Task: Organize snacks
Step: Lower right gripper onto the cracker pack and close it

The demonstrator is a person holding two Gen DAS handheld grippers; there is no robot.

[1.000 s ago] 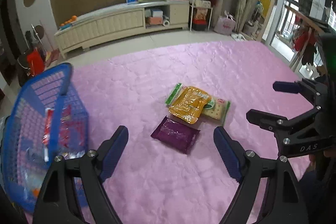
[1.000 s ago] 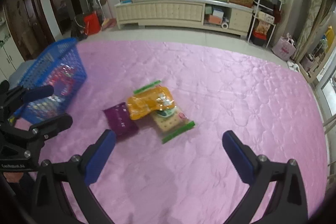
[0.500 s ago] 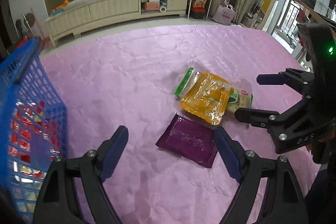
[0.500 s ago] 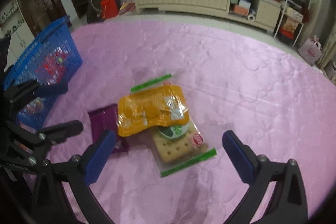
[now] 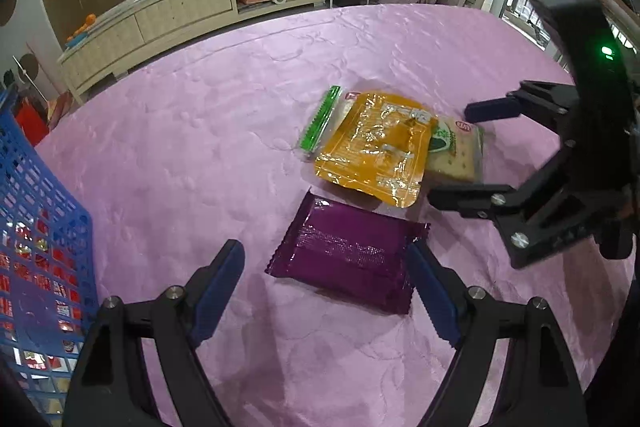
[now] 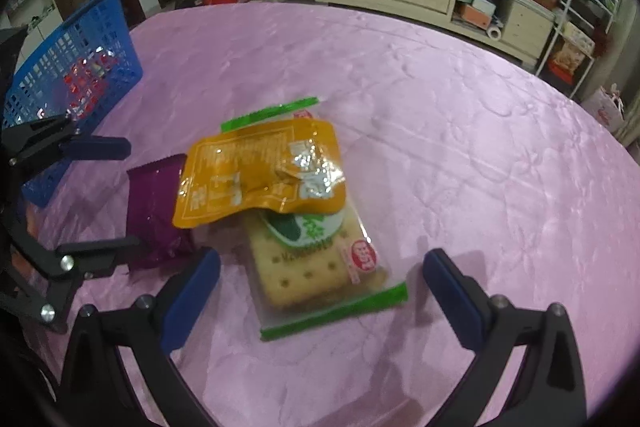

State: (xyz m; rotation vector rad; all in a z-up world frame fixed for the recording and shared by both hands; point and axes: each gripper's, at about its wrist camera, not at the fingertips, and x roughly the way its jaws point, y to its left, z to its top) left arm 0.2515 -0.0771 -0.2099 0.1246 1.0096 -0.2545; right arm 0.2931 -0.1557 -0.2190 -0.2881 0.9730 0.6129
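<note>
Left gripper [image 5: 326, 291] angled steeply down, jaws spread wide, nothing clamped; purple packet [image 5: 346, 253] lying between fingertips on pink cloth [image 5: 200, 131]. Right gripper [image 6: 322, 289] likewise pitched down, jaws wide, empty; cracker packet [image 6: 316, 263] between fingertips, orange pouch [image 6: 260, 173] overlapping it. Blue basket [image 6: 76, 67] noted far left.

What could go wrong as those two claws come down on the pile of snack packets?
The orange pouch lies on top of the cracker pack, so if the open right gripper lifts the crackers, the pouch may slide off. The open left gripper frames the flat purple packet; its fingers may pinch the pink cloth as well. The two grippers work close together and might bump.
</note>
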